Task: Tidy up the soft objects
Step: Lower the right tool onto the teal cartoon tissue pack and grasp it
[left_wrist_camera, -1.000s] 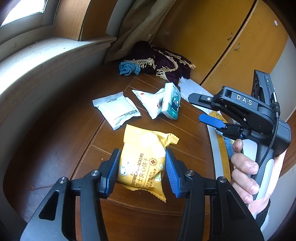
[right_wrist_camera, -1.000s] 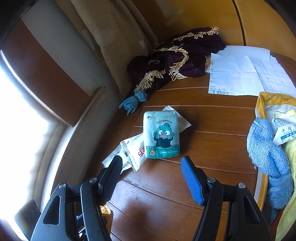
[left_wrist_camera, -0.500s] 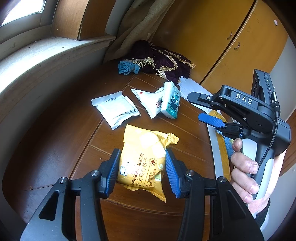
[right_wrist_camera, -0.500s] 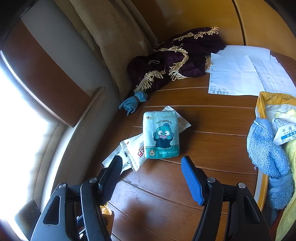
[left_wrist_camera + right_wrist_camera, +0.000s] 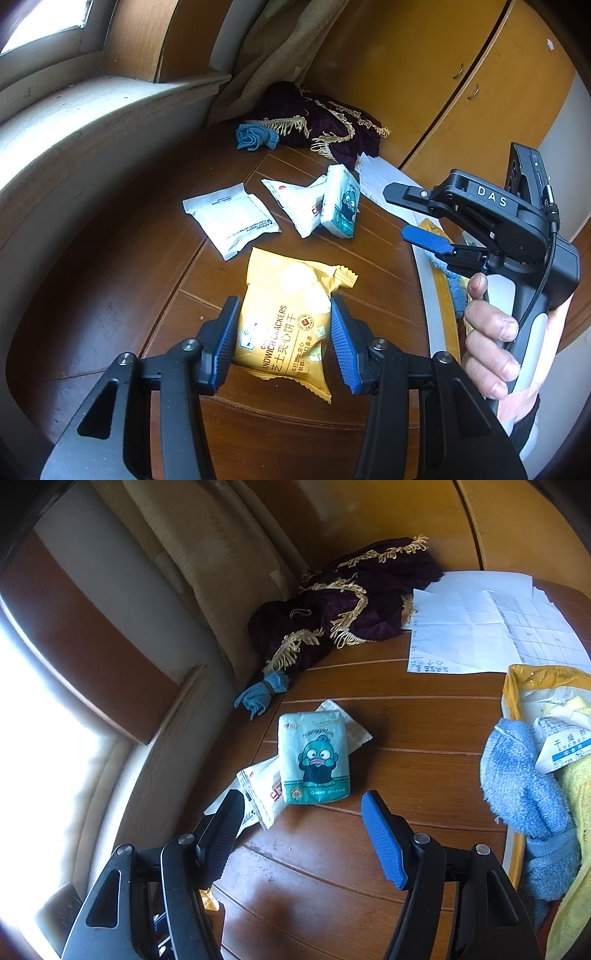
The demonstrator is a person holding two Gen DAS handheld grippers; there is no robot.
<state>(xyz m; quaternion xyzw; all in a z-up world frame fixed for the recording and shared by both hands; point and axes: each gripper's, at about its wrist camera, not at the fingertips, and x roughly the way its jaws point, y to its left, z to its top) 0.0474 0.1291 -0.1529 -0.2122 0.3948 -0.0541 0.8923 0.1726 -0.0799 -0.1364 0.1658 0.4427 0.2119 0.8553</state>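
Observation:
My left gripper (image 5: 284, 332) is shut on a yellow sandwich-cracker bag (image 5: 291, 295), its blue pads pressing both sides. Beyond it on the wooden table (image 5: 129, 295) lie a white packet (image 5: 232, 218), a white-and-red packet (image 5: 299, 206) and a teal tissue pack (image 5: 341, 206). In the right wrist view the teal tissue pack (image 5: 314, 760) lies on top of the white-and-red packet (image 5: 264, 794), just ahead of my right gripper (image 5: 303, 823), which is open and empty above the table. A small blue cloth (image 5: 264, 694) sits farther back.
A purple fringed cloth (image 5: 343, 605) and sheets of paper (image 5: 480, 627) lie at the back. At the right, a yellow-rimmed tray (image 5: 511, 701) holds a blue towel (image 5: 524, 786) and other soft items. A hand (image 5: 487, 347) holds the right gripper (image 5: 395, 212). A window ledge (image 5: 74, 122) runs along the left.
Hardly anything differs: the view has drifted slightly, the cracker bag stays between the left fingers, and the right gripper stays open.

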